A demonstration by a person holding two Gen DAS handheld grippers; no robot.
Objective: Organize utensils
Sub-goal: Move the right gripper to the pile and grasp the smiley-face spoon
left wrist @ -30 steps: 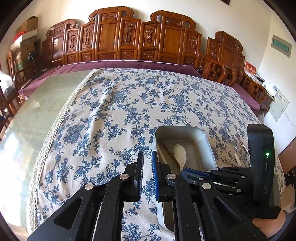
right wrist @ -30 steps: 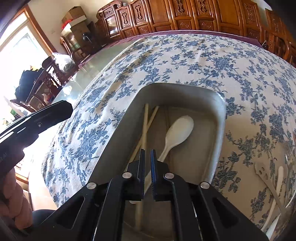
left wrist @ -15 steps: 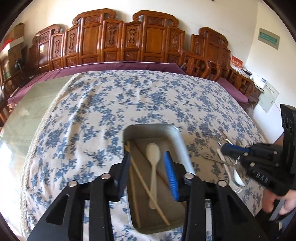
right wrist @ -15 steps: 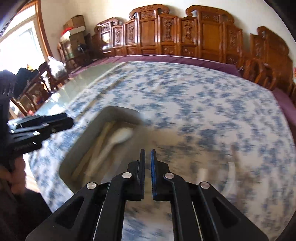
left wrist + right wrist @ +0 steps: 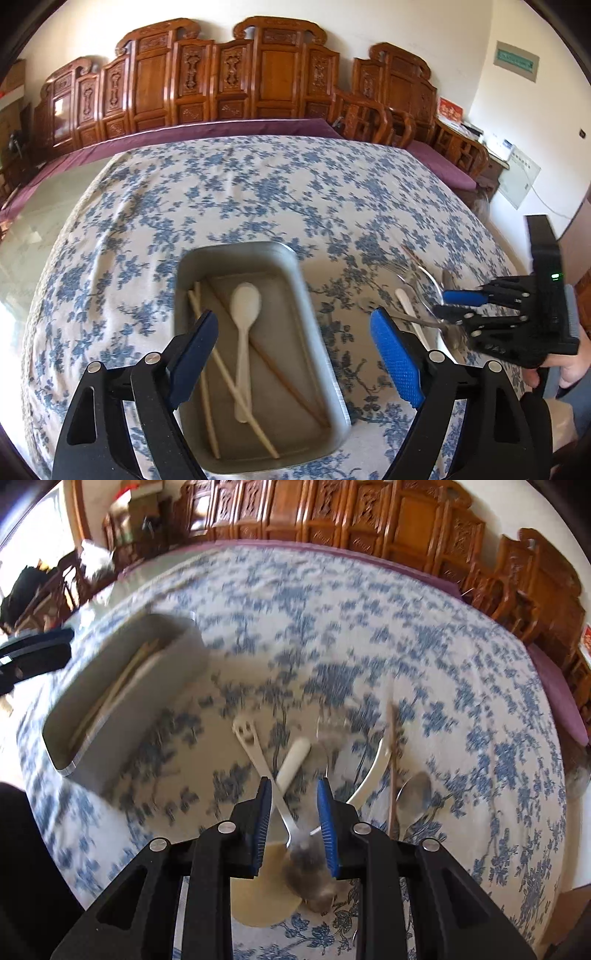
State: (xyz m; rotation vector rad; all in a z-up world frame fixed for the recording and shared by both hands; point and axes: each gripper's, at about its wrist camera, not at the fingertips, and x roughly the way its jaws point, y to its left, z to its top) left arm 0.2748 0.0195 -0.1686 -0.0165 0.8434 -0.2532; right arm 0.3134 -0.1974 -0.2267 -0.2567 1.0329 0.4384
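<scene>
Centrally, a grey tray [image 5: 258,254] is seen on the floral tablecloth [image 5: 258,192], holding a white spoon [image 5: 243,317] and chopsticks [image 5: 207,369]. Above the tray, the left gripper [image 5: 291,354] is opening wide, nothing clasped. Right of the tray, the right gripper [image 5: 295,812] is opening over loose utensils; a metal spoon handle [image 5: 266,768] is framed, unpinched.

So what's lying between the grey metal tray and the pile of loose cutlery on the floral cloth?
Only bare blue floral tablecloth separates the grey metal tray from the loose cutlery pile; the right wrist view shows it, blurred.
</scene>
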